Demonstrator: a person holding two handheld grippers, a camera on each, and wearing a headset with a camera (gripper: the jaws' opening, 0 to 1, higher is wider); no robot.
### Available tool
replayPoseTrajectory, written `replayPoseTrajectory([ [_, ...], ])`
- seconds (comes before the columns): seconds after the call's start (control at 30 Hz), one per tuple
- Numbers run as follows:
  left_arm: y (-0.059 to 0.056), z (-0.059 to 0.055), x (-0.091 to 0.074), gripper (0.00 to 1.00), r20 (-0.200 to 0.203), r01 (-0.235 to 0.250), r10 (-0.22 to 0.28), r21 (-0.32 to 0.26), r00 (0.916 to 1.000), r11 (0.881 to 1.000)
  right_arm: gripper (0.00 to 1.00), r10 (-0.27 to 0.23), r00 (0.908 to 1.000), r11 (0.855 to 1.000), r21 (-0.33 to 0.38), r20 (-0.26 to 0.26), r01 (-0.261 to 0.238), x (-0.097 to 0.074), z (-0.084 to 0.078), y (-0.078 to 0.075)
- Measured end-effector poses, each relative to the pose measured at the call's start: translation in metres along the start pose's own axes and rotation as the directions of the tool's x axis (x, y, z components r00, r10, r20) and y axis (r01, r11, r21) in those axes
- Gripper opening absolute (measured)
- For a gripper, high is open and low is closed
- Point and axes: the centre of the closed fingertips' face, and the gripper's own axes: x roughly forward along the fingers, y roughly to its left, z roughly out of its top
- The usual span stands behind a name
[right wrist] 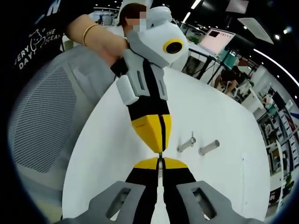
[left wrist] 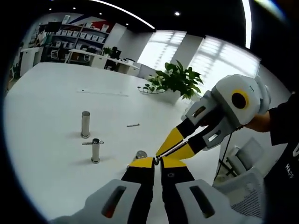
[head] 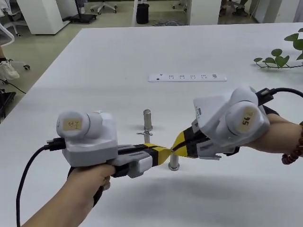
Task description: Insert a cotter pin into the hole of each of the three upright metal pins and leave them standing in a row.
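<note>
Yellow label (head: 247, 120) on right gripper (head: 176, 148) reads 56.

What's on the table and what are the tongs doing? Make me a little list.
left tongs: shut on the held cotter pin
right tongs: shut on its other end
held cotter pin: bridging both tongs' tips
bare metal pin: upright, nothing through it
fitted metal pin: upright, already pinned
third metal pin: upright, by the tongs' tips
loose cotter pin: lying on the table
</note>
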Motion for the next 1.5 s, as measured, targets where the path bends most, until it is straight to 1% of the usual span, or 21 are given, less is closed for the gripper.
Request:
replayPoseTrajectory([
  [0.2, -0.001, 0.001, -0.001, 0.00, 0.020, 0.006, -0.005, -0.036, 0.9998, 0.999, 0.00, -0.008, 1.0000, 1.000, 0.007, 0.004, 0.008, 0.000, 0.001, -0.001],
  [0.33, -0.001, 0.001, -0.001, 0.00, 0.031, 0.003, -0.002, -0.015, 0.9995, 1.000, 0.00, -0.013, 0.9999, 1.000, 0.010, 0.004, 0.013, 0.001, 0.000, -0.002],
  [0.47, -0.001, 0.001, -0.001, 0.00, 0.033, 0.004, -0.004, -0.003, 0.9994, 1.000, 0.00, -0.015, 0.9999, 1.000, 0.016, 0.006, 0.015, 0.001, 0.000, -0.002],
  [0.57, -0.001, 0.002, 0.000, 0.00, 0.038, 0.000, -0.002, 0.035, 0.9993, 0.999, 0.00, -0.018, 0.9998, 0.999, 0.029, 0.010, 0.018, 0.000, 0.000, -0.002],
  [0.6, -0.002, 0.001, 0.000, 0.00, 0.036, 0.000, -0.002, 0.039, 0.9993, 0.999, 0.00, -0.016, 0.9998, 0.999, 0.030, 0.010, 0.015, 0.000, 0.000, -0.002],
  [0.73, -0.003, 0.002, 0.000, 0.00, 0.042, -0.003, -0.001, 0.093, 0.9991, 0.996, 0.00, -0.014, 0.9998, 0.999, 0.041, 0.015, 0.013, 0.000, -0.001, -0.001],
  [0.83, -0.002, 0.002, 0.000, 0.00, 0.045, 0.000, -0.004, 0.108, 0.9990, 0.994, 0.00, -0.017, 0.9996, 0.998, 0.060, 0.024, 0.016, 0.000, -0.001, -0.002],
  [0.93, -0.003, 0.004, 0.000, 0.00, 0.049, 0.001, -0.007, 0.130, 0.9988, 0.991, 0.00, -0.021, 0.9996, 0.997, 0.075, 0.021, 0.020, 0.000, -0.003, -0.002],
  [1.03, -0.005, 0.004, -0.001, 0.00, 0.049, 0.003, -0.010, 0.144, 0.9988, 0.990, 0.00, -0.019, 0.9989, 0.993, 0.120, 0.042, 0.014, -0.001, -0.003, -0.002],
  [1.13, -0.007, 0.004, -0.001, 0.00, 0.048, 0.012, -0.020, 0.162, 0.9986, 0.987, 0.00, -0.016, 0.9987, 0.988, 0.157, 0.047, 0.008, -0.001, -0.005, -0.002],
  [1.17, -0.010, 0.004, -0.002, 0.00, 0.048, 0.022, -0.031, 0.175, 0.9984, 0.984, 0.00, -0.013, 0.9987, 0.985, 0.172, 0.050, 0.004, -0.001, -0.006, -0.001],
  [1.2, -0.012, 0.005, -0.002, 0.00, 0.051, 0.028, -0.039, 0.194, 0.9980, 0.981, 0.00, -0.013, 0.9981, 0.979, 0.205, 0.060, 0.001, 0.000, -0.006, -0.001],
  [1.23, -0.013, 0.005, -0.003, 0.00, 0.048, 0.033, -0.044, 0.202, 0.9979, 0.979, 0.00, -0.009, 0.9969, 0.970, 0.243, 0.078, -0.010, 0.000, -0.005, 0.000],
  [1.3, -0.013, 0.004, -0.002, 0.00, 0.040, 0.037, -0.047, 0.221, 0.9981, 0.974, 0.01, -0.003, 0.9947, 0.955, 0.295, 0.103, -0.027, -0.001, -0.004, 0.002],
  [1.33, -0.013, 0.002, -0.002, 0.00, 0.030, 0.043, -0.051, 0.238, 0.9982, 0.970, 0.01, 0.005, 0.9926, 0.944, 0.327, 0.122, -0.045, -0.001, -0.002, 0.003],
  [1.43, -0.014, -0.002, -0.003, 0.00, 0.013, 0.054, -0.060, 0.268, 0.9981, 0.962, 0.02, 0.012, 0.9904, 0.924, 0.378, 0.138, -0.063, -0.002, -0.003, 0.005],
  [1.47, -0.014, -0.003, -0.003, 0.00, 0.006, 0.059, -0.064, 0.280, 0.9979, 0.958, 0.03, 0.015, 0.9884, 0.911, 0.404, 0.151, -0.076, -0.003, -0.003, 0.006],
  [1.5, -0.014, -0.004, -0.003, 0.00, 0.002, 0.062, -0.066, 0.287, 0.9978, 0.956, 0.03, 0.018, 0.9872, 0.905, 0.418, 0.159, -0.084, -0.003, -0.003, 0.006],
])
